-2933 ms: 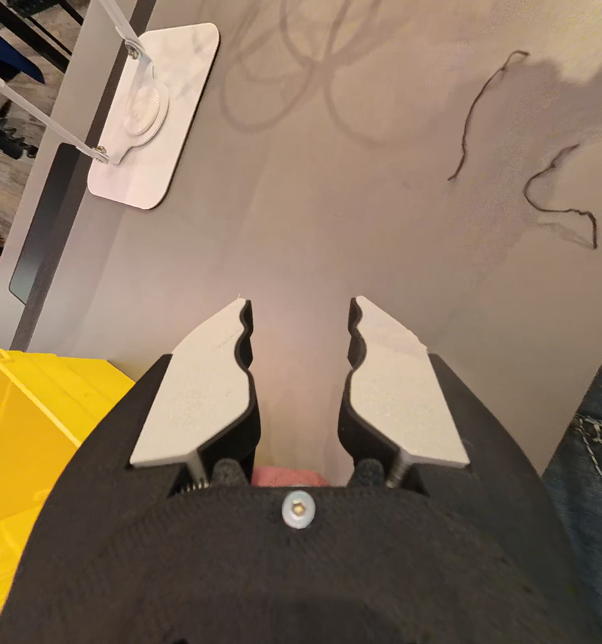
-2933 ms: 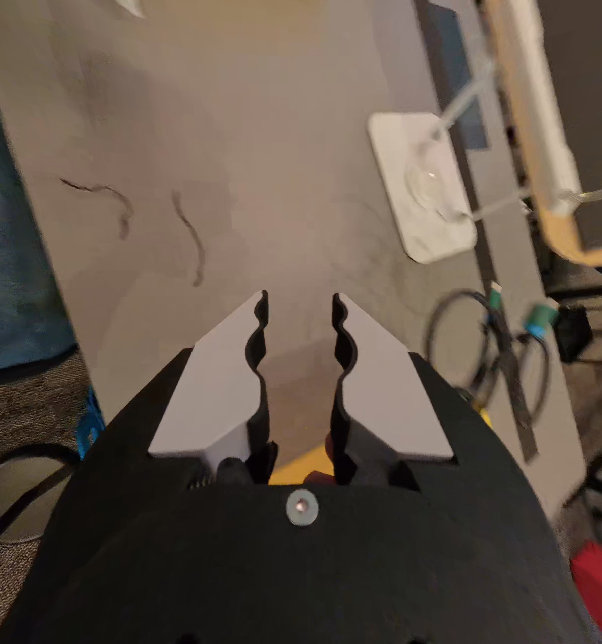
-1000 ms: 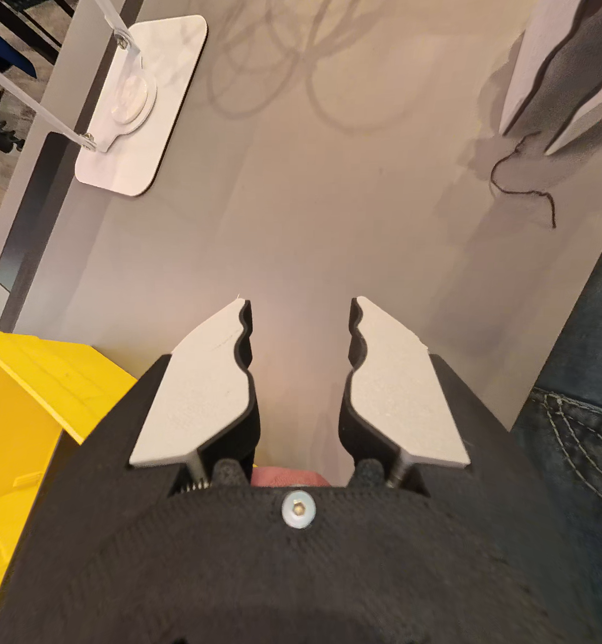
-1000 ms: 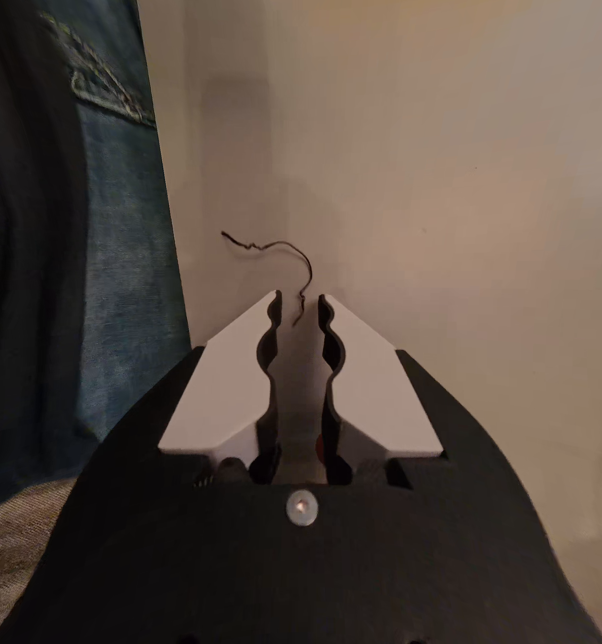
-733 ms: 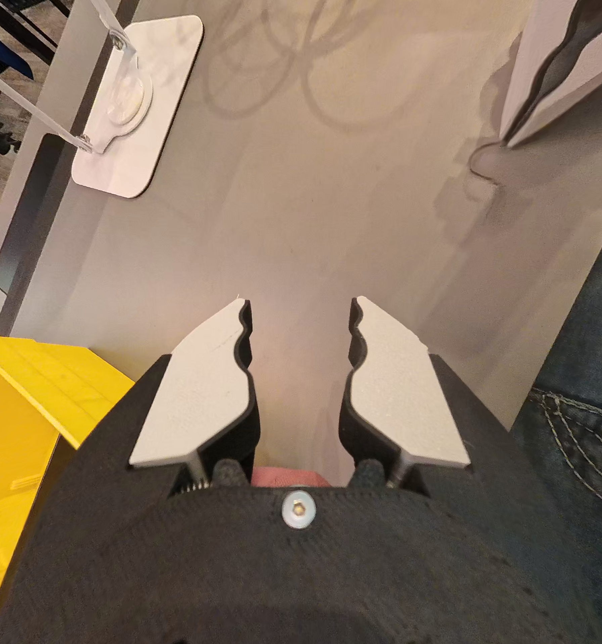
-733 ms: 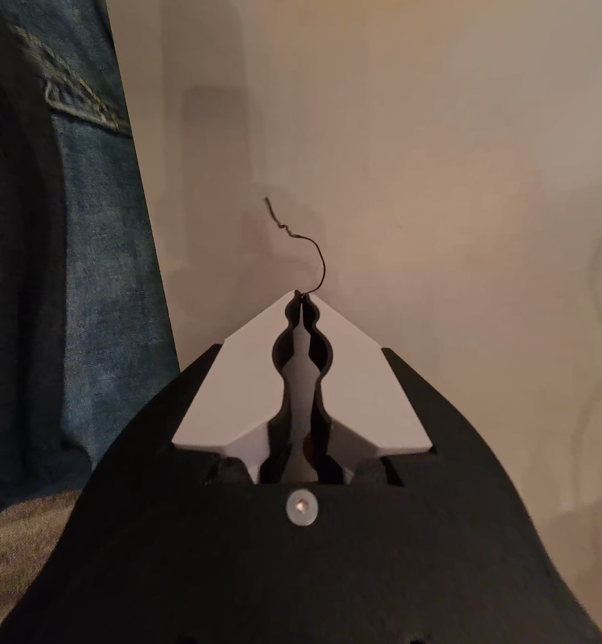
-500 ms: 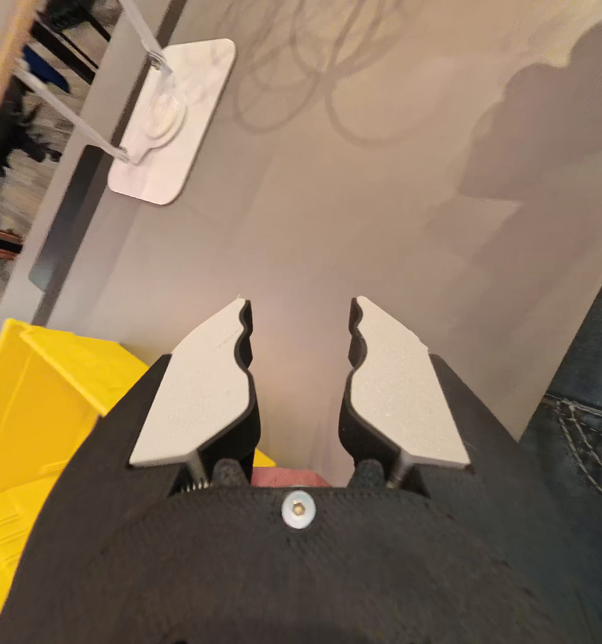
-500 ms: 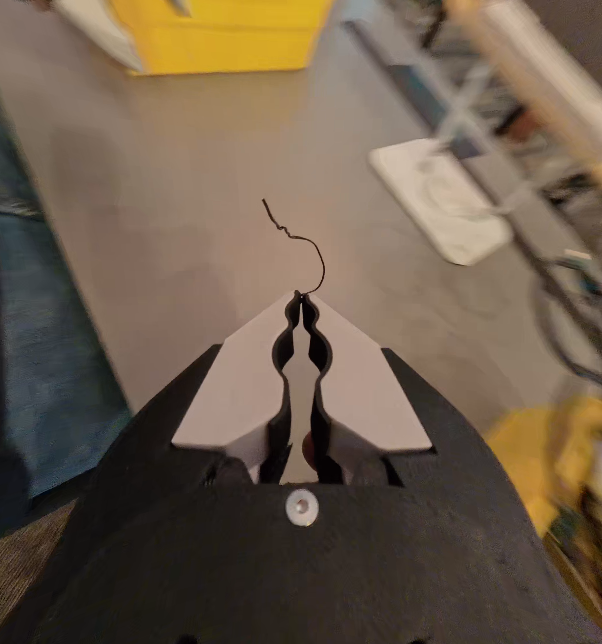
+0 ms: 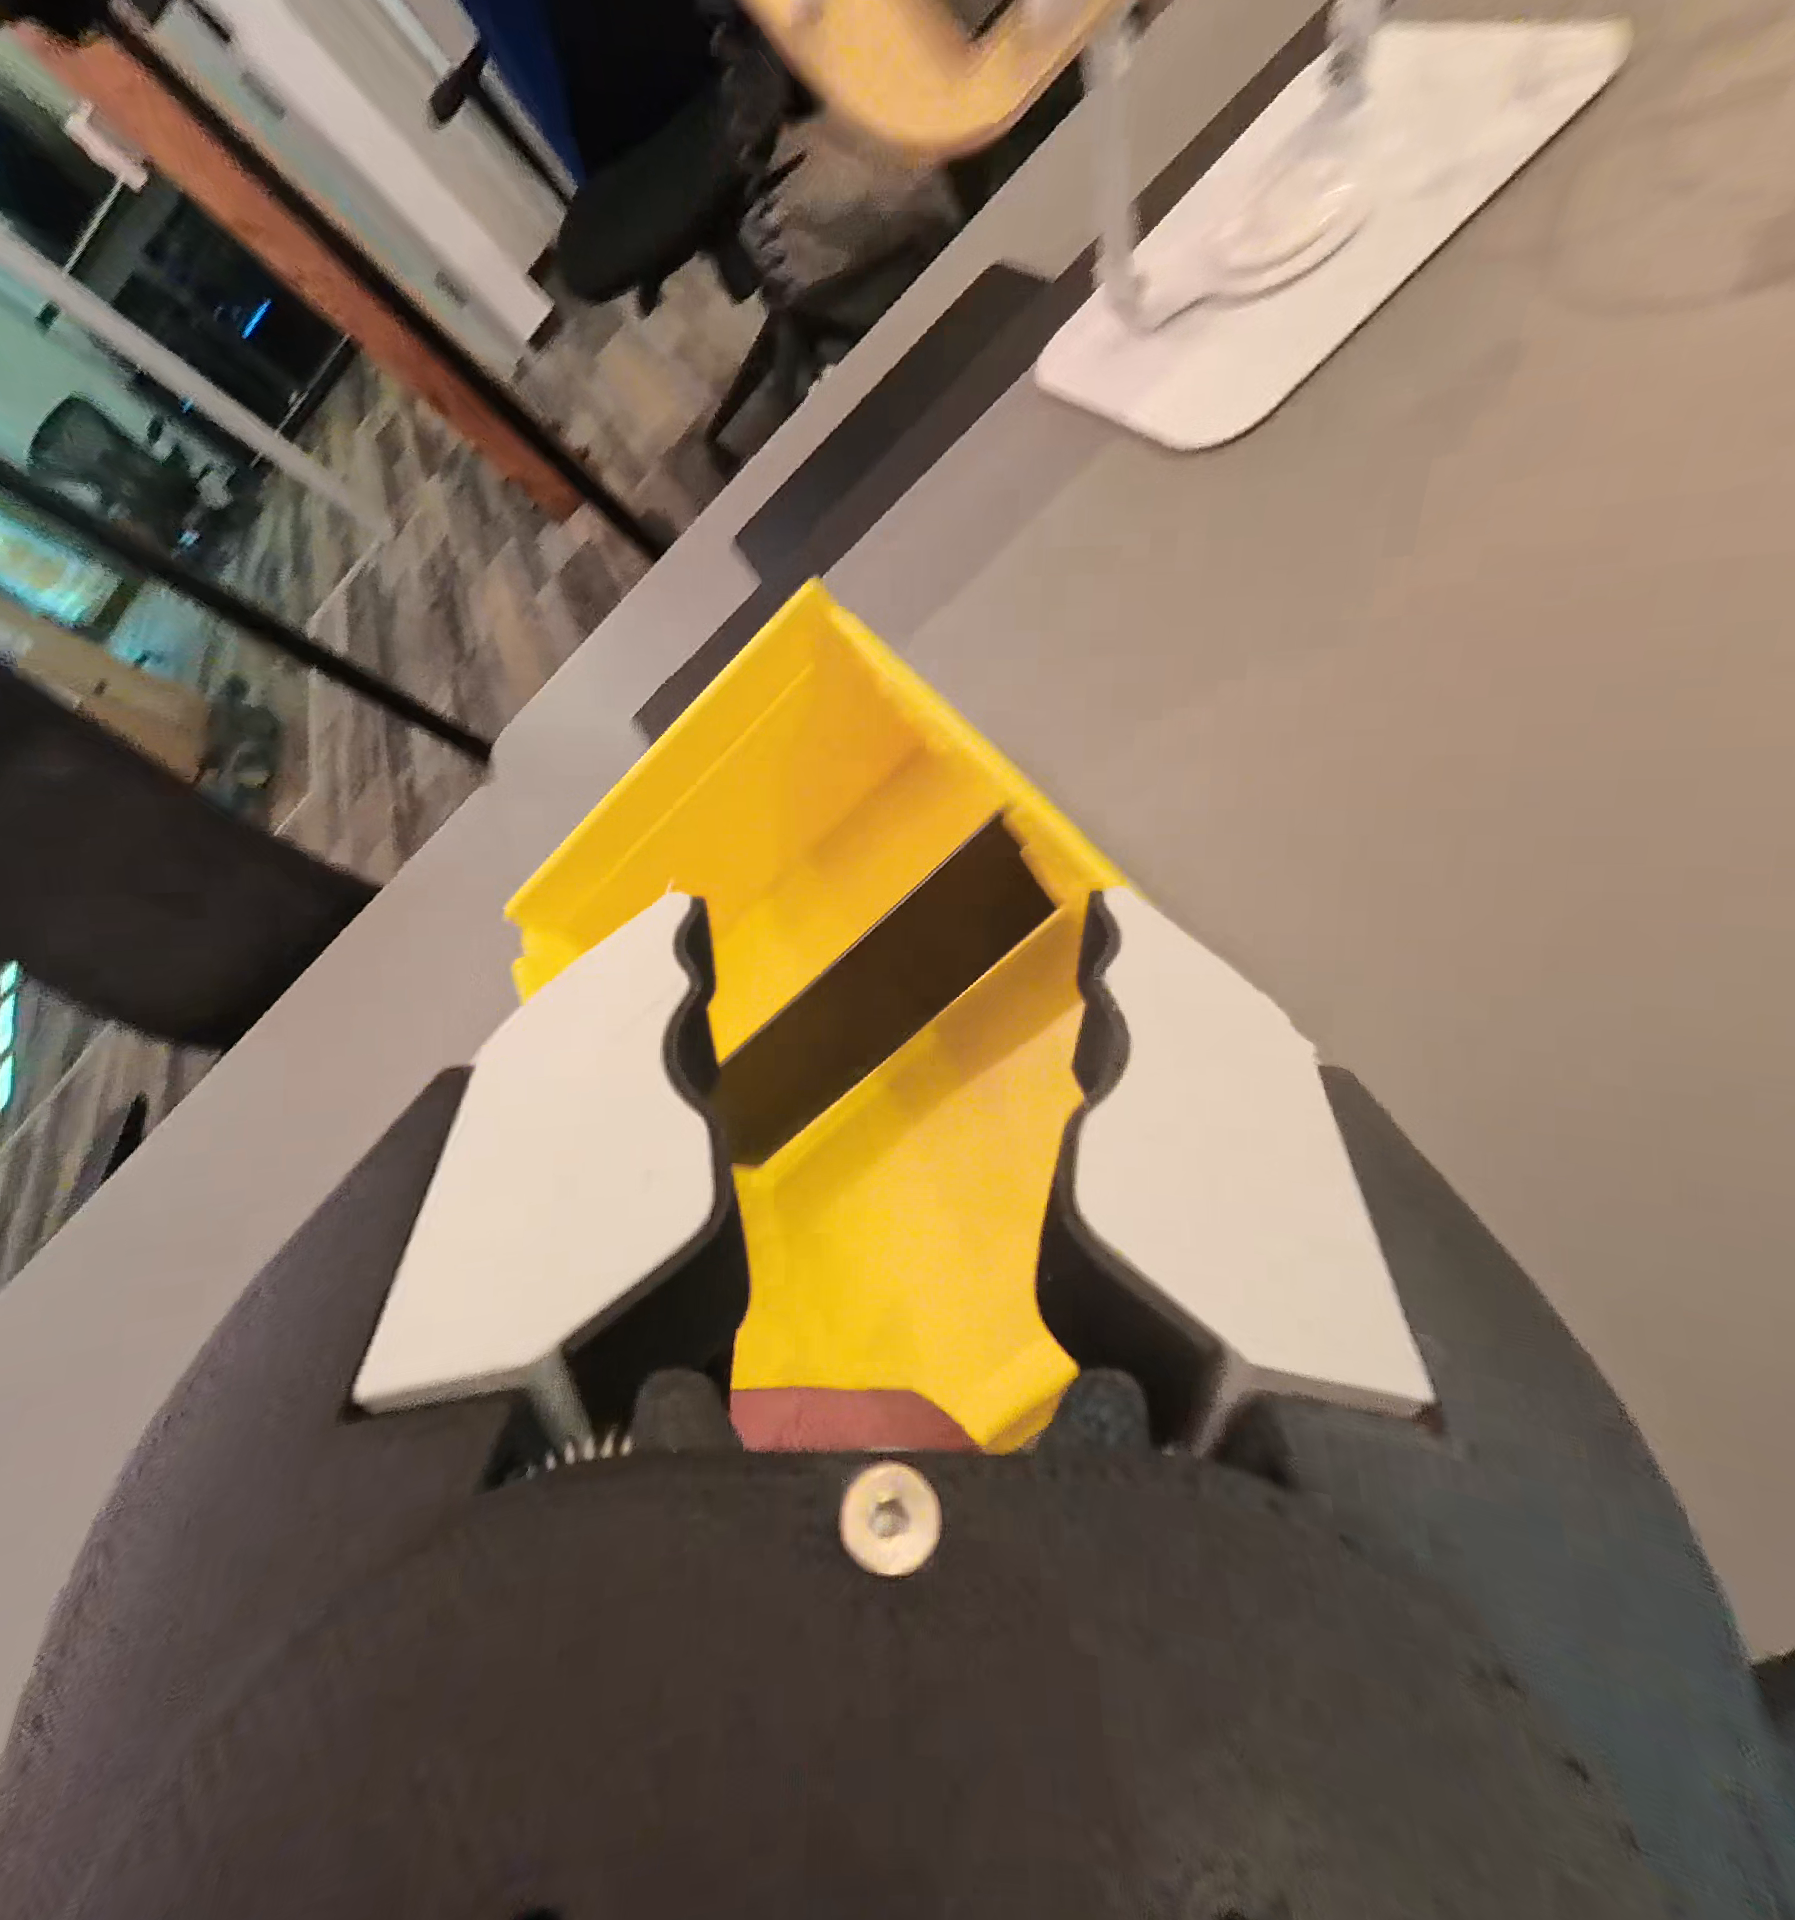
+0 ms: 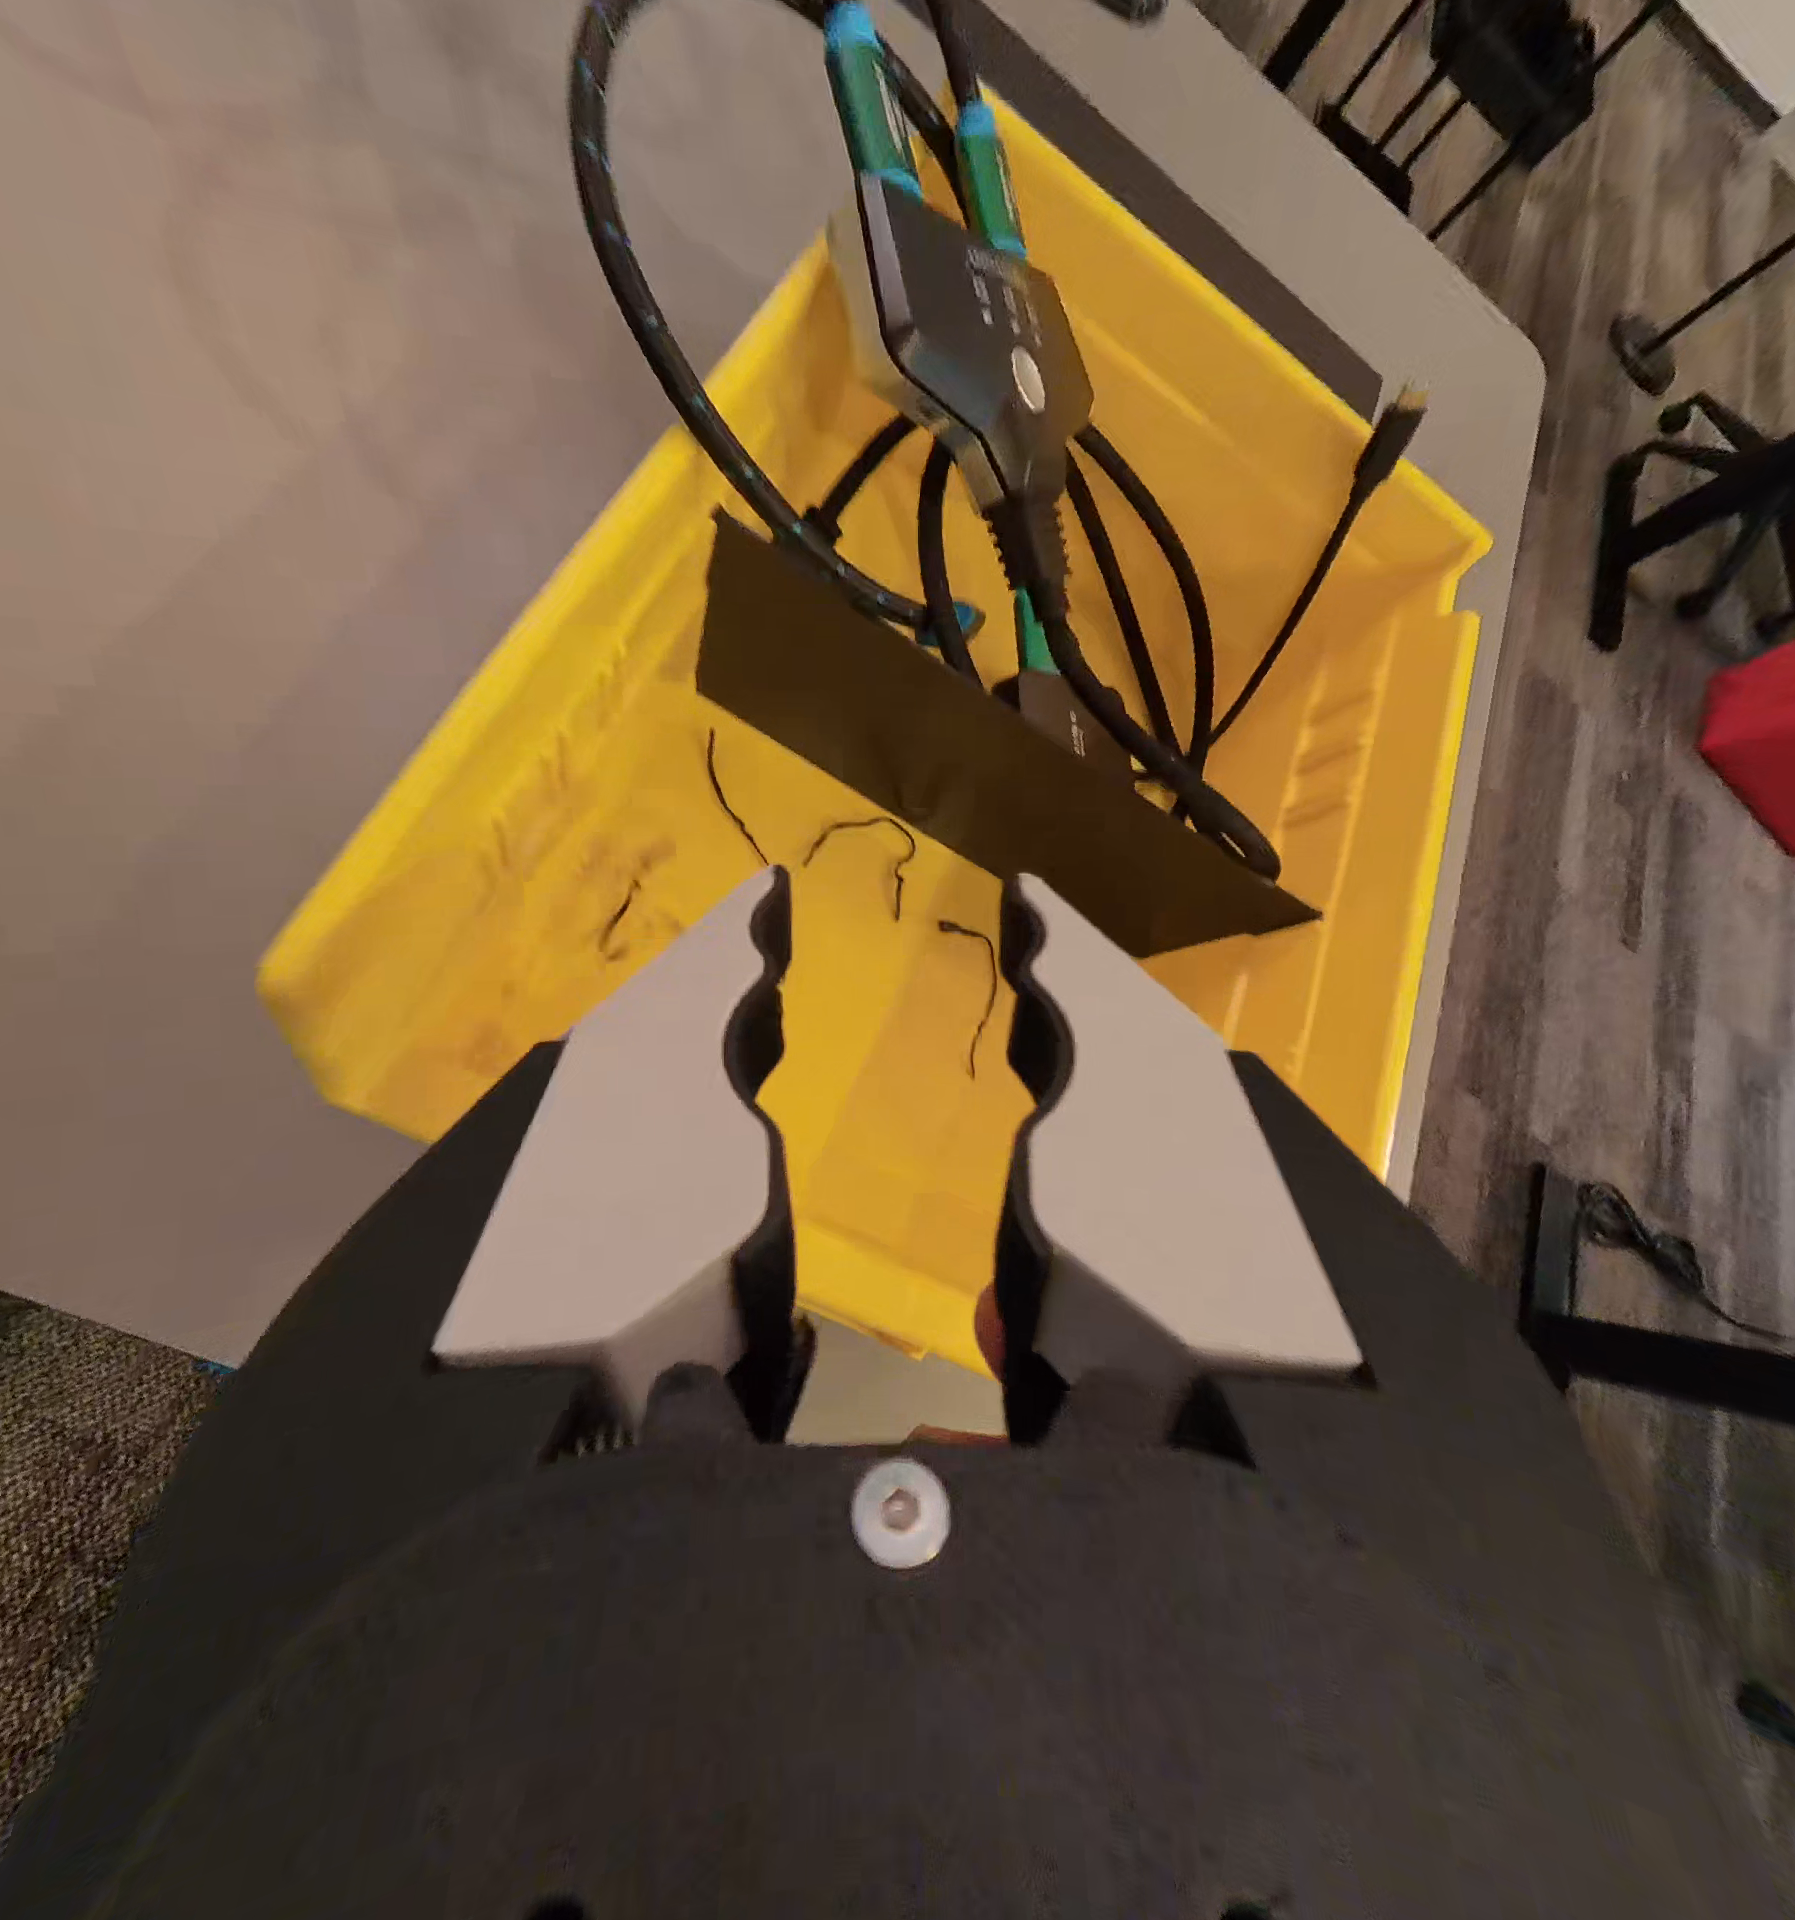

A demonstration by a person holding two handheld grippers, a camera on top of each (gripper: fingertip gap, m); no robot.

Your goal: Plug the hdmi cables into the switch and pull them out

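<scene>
Counting 1 switch (image 10: 976,332), 2 teal plugs (image 10: 877,125), 1 yellow bin (image 10: 519,831).

Yellow bin (image 10: 519,790), blk divider (image 10: 955,769), teal-tipped cables (image 10: 877,125)

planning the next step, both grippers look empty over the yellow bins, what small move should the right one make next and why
Probably ease the right gripper forward over the black divider toward the switch. It is open and empty, and the switch lies with cables plugged in at the bin's far end.
</scene>
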